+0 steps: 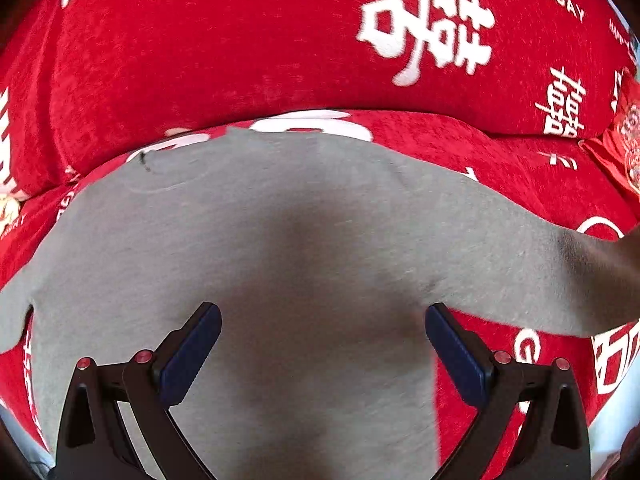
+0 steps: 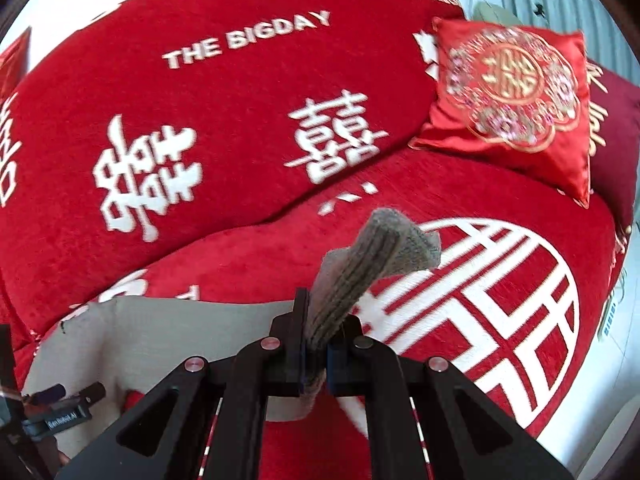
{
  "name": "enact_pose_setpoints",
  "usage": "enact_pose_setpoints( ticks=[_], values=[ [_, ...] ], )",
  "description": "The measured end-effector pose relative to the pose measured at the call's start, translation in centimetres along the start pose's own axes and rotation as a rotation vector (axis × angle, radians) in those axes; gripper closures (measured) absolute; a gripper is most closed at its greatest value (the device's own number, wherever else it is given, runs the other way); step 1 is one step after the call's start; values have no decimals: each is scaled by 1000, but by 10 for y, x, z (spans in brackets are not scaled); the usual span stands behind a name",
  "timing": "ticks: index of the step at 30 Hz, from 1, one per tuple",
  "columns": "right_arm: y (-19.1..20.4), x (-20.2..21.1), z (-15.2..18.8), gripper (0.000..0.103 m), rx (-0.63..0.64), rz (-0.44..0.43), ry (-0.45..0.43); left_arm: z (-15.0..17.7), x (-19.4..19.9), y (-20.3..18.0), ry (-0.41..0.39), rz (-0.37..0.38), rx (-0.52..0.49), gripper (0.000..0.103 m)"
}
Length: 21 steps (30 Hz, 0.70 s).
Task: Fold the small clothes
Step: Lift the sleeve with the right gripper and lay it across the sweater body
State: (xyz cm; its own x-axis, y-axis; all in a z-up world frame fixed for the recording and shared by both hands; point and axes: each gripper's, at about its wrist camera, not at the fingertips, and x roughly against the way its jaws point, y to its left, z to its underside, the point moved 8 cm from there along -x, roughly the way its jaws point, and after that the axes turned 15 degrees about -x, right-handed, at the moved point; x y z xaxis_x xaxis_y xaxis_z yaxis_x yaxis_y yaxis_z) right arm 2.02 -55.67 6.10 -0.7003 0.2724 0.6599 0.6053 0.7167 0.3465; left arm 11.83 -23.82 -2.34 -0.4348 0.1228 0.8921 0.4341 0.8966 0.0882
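A grey shirt (image 1: 280, 232) lies spread flat on a red sofa seat. My left gripper (image 1: 322, 320) is open and hovers just above the shirt's body, fingers apart on either side of a shadowed patch. One sleeve runs off to the right (image 1: 580, 264). My right gripper (image 2: 316, 332) is shut on the ribbed cuff of that grey sleeve (image 2: 384, 248) and holds it lifted above the seat. The shirt's body shows in the right wrist view at lower left (image 2: 180, 332), with the left gripper's tool (image 2: 56, 408) beside it.
The red sofa cover (image 1: 240, 40) with white characters forms the seat and backrest. An embroidered red cushion (image 2: 516, 92) leans at the right end of the sofa. A pale floor (image 2: 612, 400) and wall lie beyond the sofa's right edge.
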Motion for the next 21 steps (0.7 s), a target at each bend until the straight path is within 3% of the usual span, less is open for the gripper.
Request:
enact_pose_setpoints(
  ticks=[21],
  values=[
    [232,43,72,96,255,-190,18,79,10,149,7,-26,171,1]
  ],
)
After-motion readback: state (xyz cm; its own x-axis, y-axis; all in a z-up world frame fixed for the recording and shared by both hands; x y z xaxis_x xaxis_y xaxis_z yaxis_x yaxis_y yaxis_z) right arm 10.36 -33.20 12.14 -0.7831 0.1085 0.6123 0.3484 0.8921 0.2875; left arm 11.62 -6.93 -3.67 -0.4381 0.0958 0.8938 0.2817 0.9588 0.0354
